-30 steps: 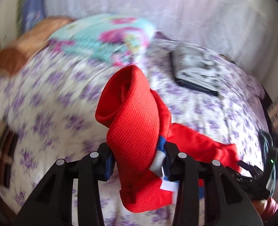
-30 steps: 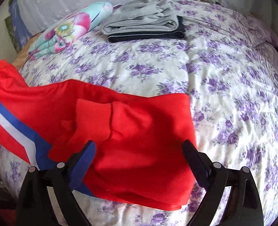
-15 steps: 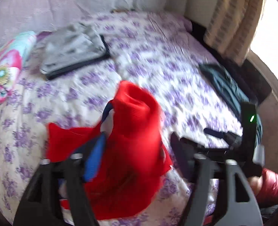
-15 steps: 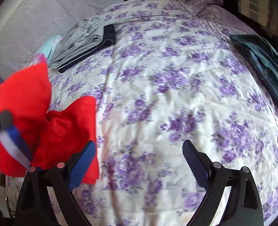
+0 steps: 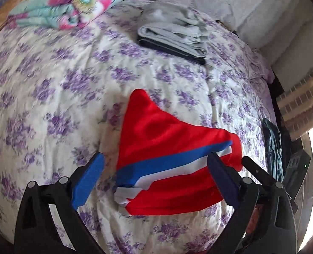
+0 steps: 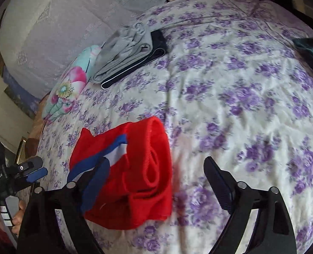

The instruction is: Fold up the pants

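The bed (image 5: 50, 89) filled both views, its flowered cover bare around the pants (image 5: 169, 154). They lay as a folded red bundle in the lower middle of the left view and the lower left of the right view (image 6: 135, 182). A grey folded stack (image 5: 173, 36) sat well apart toward the top.

The bundle's long axis ran across the left view, stripe slanting from lower left up to the right, a loose corner pointing toward the top.

The left tongs (image 5: 156, 180) stood wide, holding nothing, the bundle lying between their fingers. The right tongs (image 6: 156, 182) were also wide and empty, the bundle toward their left finger. The left seemed better centred.
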Tool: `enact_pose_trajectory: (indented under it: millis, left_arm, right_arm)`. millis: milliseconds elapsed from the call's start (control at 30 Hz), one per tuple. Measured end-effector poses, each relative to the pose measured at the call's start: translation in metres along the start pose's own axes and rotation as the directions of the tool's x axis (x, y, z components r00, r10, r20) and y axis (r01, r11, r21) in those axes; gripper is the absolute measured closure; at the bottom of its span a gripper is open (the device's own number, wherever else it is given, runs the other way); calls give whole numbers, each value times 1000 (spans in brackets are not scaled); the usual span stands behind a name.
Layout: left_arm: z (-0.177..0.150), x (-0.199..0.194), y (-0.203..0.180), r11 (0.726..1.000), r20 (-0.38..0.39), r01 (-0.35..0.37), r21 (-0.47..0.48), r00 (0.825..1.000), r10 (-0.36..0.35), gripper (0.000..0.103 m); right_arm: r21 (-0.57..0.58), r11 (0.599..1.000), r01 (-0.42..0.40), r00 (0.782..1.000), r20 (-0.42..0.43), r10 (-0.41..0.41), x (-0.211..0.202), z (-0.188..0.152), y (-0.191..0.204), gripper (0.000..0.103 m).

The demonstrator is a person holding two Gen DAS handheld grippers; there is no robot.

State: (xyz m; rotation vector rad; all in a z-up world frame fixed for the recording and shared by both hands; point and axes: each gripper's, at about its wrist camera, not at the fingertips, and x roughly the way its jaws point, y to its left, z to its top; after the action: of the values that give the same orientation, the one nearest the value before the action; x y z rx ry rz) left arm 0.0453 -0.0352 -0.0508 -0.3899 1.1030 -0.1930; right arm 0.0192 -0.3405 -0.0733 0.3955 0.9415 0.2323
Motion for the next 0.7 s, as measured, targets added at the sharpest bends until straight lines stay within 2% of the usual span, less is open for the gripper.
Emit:
enact_pose_trajectory:
  millis: [33,100,167,233,333,433,500,567,600,633,700]
  left_arm:
    - [-1,2,8,1000,-13,-13,-19,1000,13,8]
    - [-5,7,14,998,-37,-47,-32,998,46,8]
    - [-10,13,19,997,-65,-75,-24,995,73,8]
    - [-14,22,20,997,-111,-79,-9,991,77,8]
    - [-23,41,17,995,-188,-98,31,977,102,8]
    - [-32,60,15,991,-258,-116,66,958,129,8]
    - [-34,66,16,991,-278,-115,70,952,130,8]
    - [-33,67,19,992,-285,-108,61,951,121,8]
    - [-33,67,20,993,-287,-105,57,951,117,8]
    - [-33,68,22,993,-294,-103,51,949,114,8]
    - [-33,69,24,994,-303,-97,42,947,105,8]
  right_arm:
    - [-19,1000,-4,1000,-29,4,8,3,6,43]
    - [-33,999,-38,997,-62,36,13,5,16,57]
    - [-64,996,-60,997,-52,56,8,5,25,53]
    - [-52,991,-119,992,-45,117,-1,5,23,44]
    - [-30,981,-190,977,-99,187,-3,3,17,38]
    - [-145,980,-134,982,-154,112,3,-10,26,38]
    - [-218,970,-108,980,-185,67,7,-21,33,38]
    - [-280,958,-67,986,-166,21,8,-30,39,38]
    - [-285,957,-55,988,-151,12,7,-32,39,44]
    - [-273,961,-54,991,-136,17,5,-33,38,55]
    - [-237,967,-89,991,-122,61,-5,-30,36,66]
